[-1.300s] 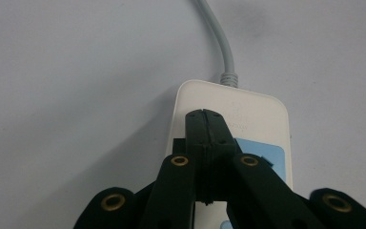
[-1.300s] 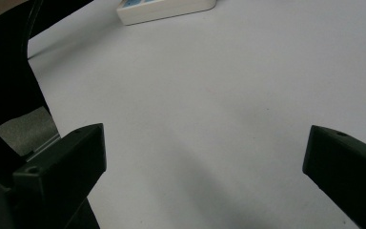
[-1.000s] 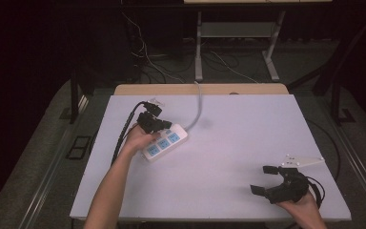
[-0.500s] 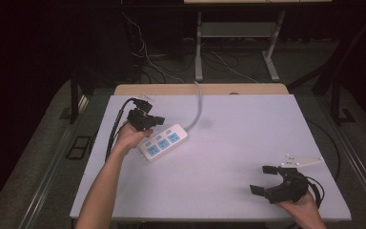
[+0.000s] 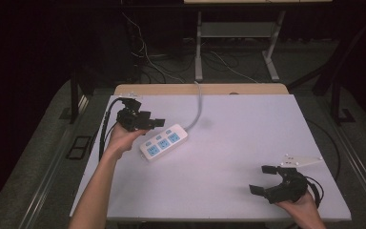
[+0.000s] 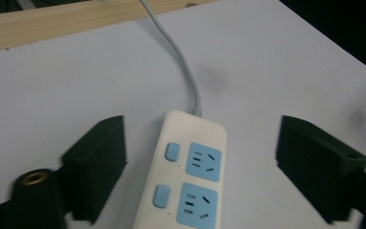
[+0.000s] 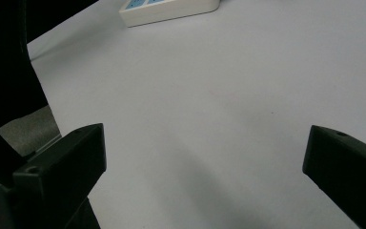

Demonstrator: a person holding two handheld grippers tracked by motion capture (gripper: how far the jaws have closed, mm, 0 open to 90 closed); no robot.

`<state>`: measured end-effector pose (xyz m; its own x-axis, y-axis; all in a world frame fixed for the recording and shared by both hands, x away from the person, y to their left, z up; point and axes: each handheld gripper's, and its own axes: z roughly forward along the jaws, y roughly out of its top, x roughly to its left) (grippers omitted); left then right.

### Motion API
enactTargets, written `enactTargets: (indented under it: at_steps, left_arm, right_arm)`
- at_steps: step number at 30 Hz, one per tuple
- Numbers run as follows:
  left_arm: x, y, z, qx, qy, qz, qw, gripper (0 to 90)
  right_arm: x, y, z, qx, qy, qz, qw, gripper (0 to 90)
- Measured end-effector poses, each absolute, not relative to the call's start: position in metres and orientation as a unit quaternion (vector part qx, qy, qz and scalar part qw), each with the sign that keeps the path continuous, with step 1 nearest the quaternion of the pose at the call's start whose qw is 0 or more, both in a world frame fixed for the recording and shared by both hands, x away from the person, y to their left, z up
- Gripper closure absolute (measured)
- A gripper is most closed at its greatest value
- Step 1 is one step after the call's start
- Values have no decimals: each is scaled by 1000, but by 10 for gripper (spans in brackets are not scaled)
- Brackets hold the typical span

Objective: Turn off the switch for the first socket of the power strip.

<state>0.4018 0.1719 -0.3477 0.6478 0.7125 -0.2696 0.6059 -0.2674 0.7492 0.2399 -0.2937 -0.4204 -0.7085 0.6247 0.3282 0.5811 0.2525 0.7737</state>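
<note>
White and blue-faced, a power strip is seen in the high view lying on the table in its far-left part, its long axis set on a diagonal from the near left toward the far right, with its grey cable running off over the far edge. The left gripper is held just beside the strip's far-left side, jaws apart and empty, while the right gripper is held well apart from it near the near-right corner, jaws likewise spread on nothing. In the left gripper view, the strip is framed between the two black jaws, which stand clear of its sides, its length running along the line of sight and its cable end farthest away. In the right gripper view, bare table is seen between the wide-set jaws, and one end of the strip is caught far off at the top edge. The left gripper is judged the nearer for any grasp.
</note>
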Motion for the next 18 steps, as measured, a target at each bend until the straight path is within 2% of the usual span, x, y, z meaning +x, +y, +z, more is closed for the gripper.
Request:
enactTargets:
  at_steps: [3,4,18]
  left_arm:
    - [395,172,-346,790,421,62,442,14]
    - [392,173,-346,789,422,64,442,0]
    - [346,180,-354,773,414,89,472,0]
  right_arm:
    - [240,-293,-420,380,791,479,24,5]
    - [240,-293,-420,380,791,479,24,5]
    - [239,-294,-419,382,790,480,24,4]
